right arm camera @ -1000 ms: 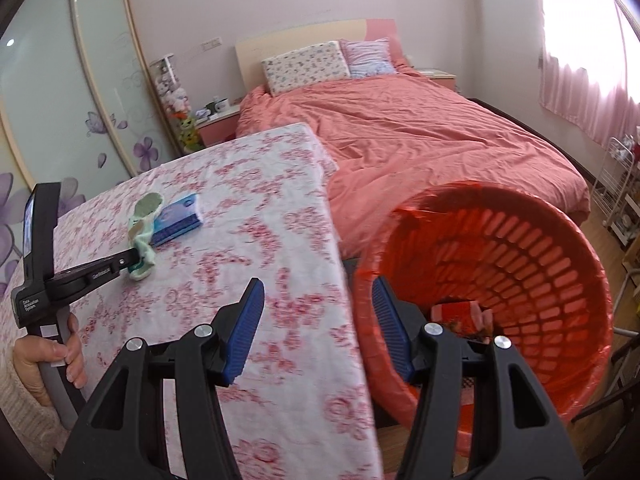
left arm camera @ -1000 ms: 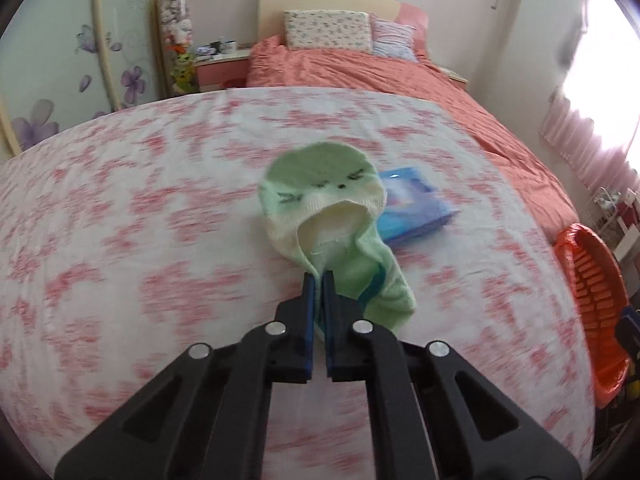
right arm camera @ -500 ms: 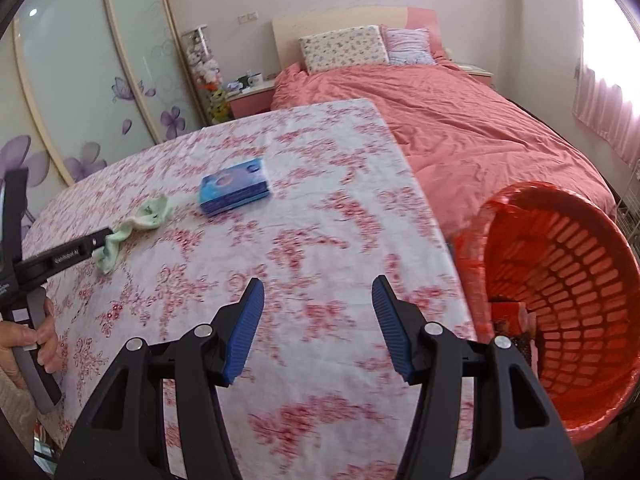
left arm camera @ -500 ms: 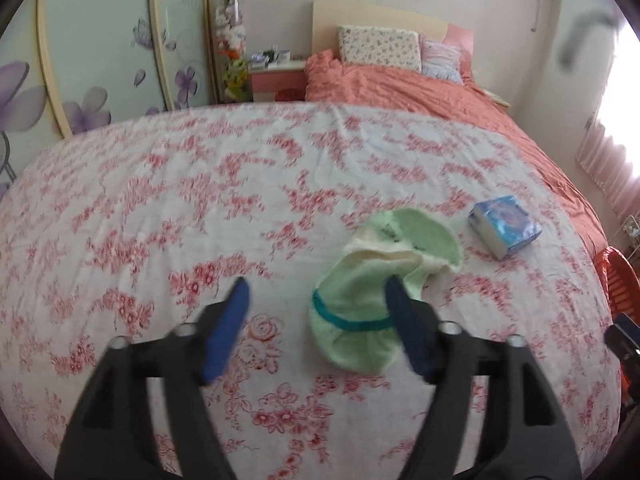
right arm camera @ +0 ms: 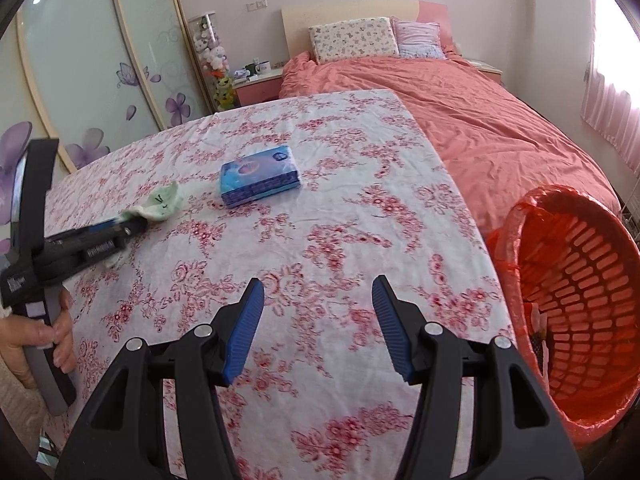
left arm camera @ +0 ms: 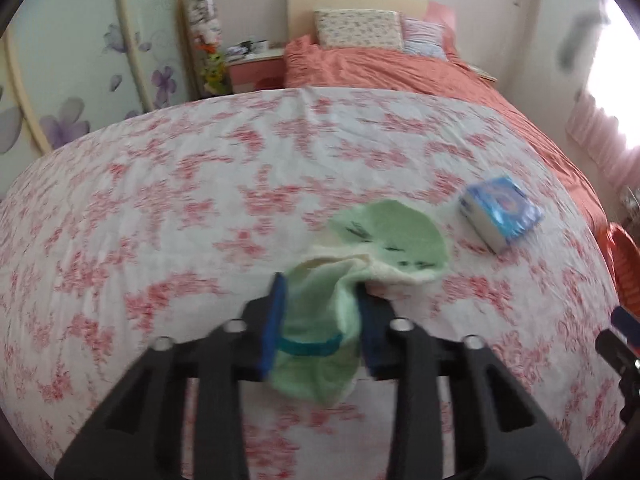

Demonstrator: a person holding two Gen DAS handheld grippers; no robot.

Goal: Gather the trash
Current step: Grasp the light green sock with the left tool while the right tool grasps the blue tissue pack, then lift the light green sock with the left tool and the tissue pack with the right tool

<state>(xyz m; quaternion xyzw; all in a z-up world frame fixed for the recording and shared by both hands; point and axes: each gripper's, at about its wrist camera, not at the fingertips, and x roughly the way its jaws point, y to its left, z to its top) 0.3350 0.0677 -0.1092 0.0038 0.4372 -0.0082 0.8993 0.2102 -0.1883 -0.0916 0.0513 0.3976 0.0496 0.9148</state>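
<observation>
On the floral tablecloth (right arm camera: 328, 216), left of the blue tissue pack (right arm camera: 259, 178), the left gripper (left arm camera: 320, 308) has just been closing and its blue pads now pinch the cuff end of the green sock (left arm camera: 360, 264), toe toward the pack. The right gripper (right arm camera: 318, 330) hovers nearer, jaws apart and empty. The orange basket (right arm camera: 580, 300) stands right of the pack, off the table edge.

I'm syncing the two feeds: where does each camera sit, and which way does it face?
Left wrist: on the left gripper, looking down its fingers across the table toward the bed; its jaws, just closing, flank the green sock.
Right wrist: on the open right gripper, facing the same table; a hand holding the left gripper shows, and the red basket.
Shared: sock, blue tissue pack, bed.
</observation>
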